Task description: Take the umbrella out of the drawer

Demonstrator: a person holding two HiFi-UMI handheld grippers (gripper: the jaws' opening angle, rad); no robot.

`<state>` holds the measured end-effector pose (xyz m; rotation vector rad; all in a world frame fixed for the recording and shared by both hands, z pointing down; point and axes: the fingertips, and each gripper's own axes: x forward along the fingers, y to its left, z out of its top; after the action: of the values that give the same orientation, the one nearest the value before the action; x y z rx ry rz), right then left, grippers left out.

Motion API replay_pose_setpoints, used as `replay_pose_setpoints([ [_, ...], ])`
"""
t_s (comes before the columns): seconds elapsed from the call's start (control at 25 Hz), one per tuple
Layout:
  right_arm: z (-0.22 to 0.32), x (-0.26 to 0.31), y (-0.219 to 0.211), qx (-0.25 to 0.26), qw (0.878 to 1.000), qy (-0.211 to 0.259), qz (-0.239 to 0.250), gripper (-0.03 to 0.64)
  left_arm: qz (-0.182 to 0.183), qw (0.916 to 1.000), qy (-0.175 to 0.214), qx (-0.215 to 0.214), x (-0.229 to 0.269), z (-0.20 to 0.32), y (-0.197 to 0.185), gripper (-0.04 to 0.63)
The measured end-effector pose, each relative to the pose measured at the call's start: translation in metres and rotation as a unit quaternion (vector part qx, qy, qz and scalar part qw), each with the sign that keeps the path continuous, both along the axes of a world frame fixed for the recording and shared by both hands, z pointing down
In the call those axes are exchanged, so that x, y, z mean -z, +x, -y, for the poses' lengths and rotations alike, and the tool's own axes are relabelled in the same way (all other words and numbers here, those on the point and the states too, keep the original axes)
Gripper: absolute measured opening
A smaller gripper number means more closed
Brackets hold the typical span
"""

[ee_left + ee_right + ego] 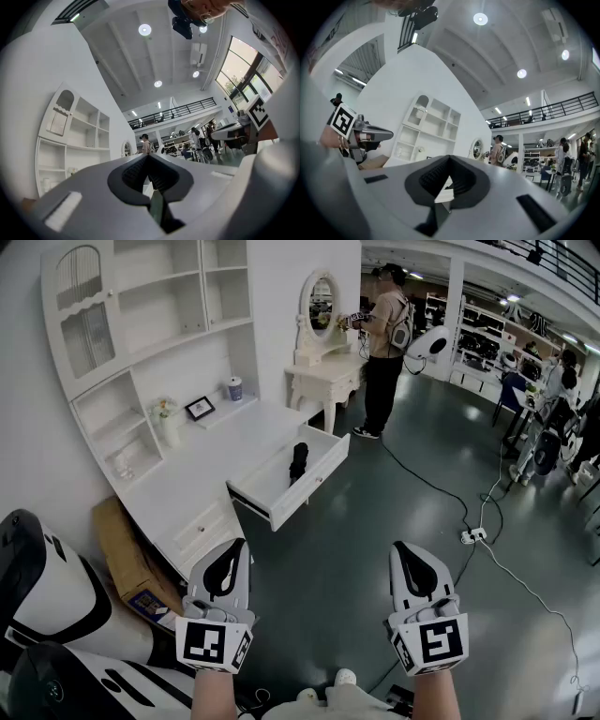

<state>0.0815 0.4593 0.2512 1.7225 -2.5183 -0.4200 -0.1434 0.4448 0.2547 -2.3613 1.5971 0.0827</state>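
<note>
A black folded umbrella (pixel 298 462) lies inside the pulled-out white drawer (pixel 281 503) of the white cabinet (pixel 187 479), in the middle of the head view. Both grippers hang well short of the drawer, over the dark floor at the bottom of that view. My left gripper (pixel 234 547) is shut with nothing in it, its jaws meeting at the tip (pixel 147 157). My right gripper (pixel 405 547) is likewise shut and empty (pixel 449 159). Through the jaw gaps of both gripper views only a white sliver of the drawer shows.
A person (pixel 384 334) stands at a white vanity table with an oval mirror (pixel 321 310) behind the drawer. A cable and power strip (pixel 473 535) cross the floor on the right. A cardboard box (pixel 127 554) and a white machine (pixel 47 596) sit at lower left.
</note>
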Motion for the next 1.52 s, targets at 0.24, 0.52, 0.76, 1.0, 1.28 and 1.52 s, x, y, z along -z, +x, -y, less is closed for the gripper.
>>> replay_pose_setpoints([
  [0.24,0.001,-0.007,0.004,-0.012,1.000,-0.012,0.002,0.008,0.011,0.9999,0.008,-0.001,0.001,-0.001,-0.005,0.009],
  [0.52,0.038,-0.008,0.006,-0.002,0.999,-0.015,0.031,0.008,0.015,0.9999,0.004,0.007,-0.003,0.029,-0.009,0.009],
  [0.76,0.108,-0.014,0.006,0.020,0.999,-0.013,0.033,0.008,0.008,0.9999,-0.003,0.005,-0.010,0.091,-0.001,0.009],
  [1.0,0.202,-0.012,0.014,0.054,0.998,-0.016,0.037,0.008,-0.007,1.0000,-0.005,0.006,-0.006,0.182,0.018,0.009],
  [1.28,0.309,-0.017,0.032,0.075,0.996,-0.034,0.029,0.008,-0.015,0.9992,-0.013,0.035,-0.008,0.280,0.031,0.009],
  [1.52,0.367,-0.026,0.048,0.080,0.996,-0.047,0.014,0.008,-0.016,0.9985,-0.038,0.037,-0.022,0.338,0.054,0.009],
])
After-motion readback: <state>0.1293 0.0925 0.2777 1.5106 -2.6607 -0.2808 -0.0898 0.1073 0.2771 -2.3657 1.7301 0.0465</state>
